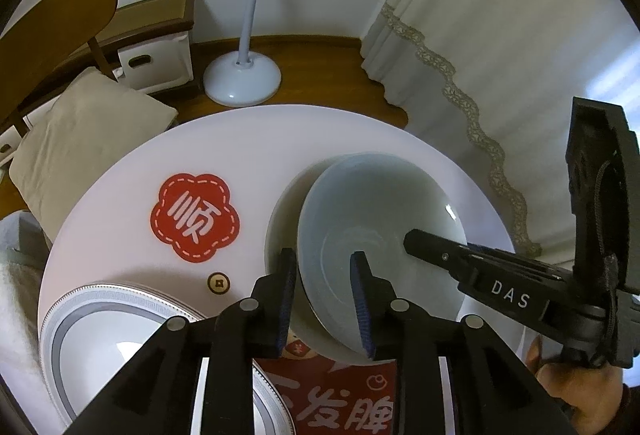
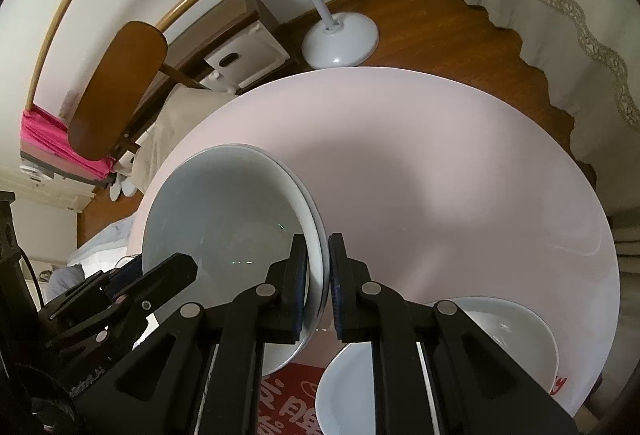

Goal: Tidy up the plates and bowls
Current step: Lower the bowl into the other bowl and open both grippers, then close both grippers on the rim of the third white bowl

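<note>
Both our grippers straddle opposite rims of the pale blue bowl on the round white table.
Our left gripper stands narrowly open astride the rim; our right gripper pinches the bowl's rim.

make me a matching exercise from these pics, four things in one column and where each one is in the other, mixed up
Things:
1. pale blue-grey ceramic bowl
2. white plate with grey patterned rim
3. red flower-shaped sticker
4. white round lamp base

Places:
a. on the wooden floor beyond the table
b. rim clamped in the right tool
c. flat on the round white table, left of the bowl
d. at the table's near left edge in the left wrist view

Pairs: 1-b, 2-d, 3-c, 4-a
</note>
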Tool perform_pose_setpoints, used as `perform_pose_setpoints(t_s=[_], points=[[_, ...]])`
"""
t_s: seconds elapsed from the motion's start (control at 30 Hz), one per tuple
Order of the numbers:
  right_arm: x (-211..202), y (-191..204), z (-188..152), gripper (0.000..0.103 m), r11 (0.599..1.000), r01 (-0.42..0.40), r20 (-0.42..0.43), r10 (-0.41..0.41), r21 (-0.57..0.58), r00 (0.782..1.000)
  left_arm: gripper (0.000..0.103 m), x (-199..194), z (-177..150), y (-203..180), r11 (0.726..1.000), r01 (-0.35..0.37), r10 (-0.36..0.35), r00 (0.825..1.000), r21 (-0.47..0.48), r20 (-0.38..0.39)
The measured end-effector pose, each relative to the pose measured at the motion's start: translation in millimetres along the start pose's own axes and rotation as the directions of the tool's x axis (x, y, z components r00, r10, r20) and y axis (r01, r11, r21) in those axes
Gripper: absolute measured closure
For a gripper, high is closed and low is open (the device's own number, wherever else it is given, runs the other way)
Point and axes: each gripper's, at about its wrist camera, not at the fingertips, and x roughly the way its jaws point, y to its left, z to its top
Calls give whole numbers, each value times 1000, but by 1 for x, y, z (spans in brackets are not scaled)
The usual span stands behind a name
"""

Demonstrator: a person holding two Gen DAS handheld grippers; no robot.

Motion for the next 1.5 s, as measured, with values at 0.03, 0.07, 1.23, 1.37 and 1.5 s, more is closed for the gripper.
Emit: perform_pose_setpoints(t_s=[0.03, 0.07, 1.23, 1.37, 1.5], points=[[0, 0, 0, 93, 1000, 0, 0, 0, -1, 1000, 78, -2, -1, 0, 1000, -1, 1, 1000, -1, 1], [0, 0, 0, 93, 1000, 3, -1, -3, -1, 1000, 78, -4, -1, -1, 1000, -2, 2, 1000, -1, 3], [-123, -44, -65, 50, 999, 34, 184, -39, 33, 982, 34, -89, -92, -60, 975, -195, 206, 973, -103, 104], [-123, -68, -74, 50, 996, 61, 173, -73, 70, 982, 34, -85, -96, -76, 979, -184, 190, 979, -82, 75], [-113, -85, -77, 50, 993, 65, 139, -79, 96, 987, 34, -77, -97, -85, 981, -184, 188, 981, -62, 51]])
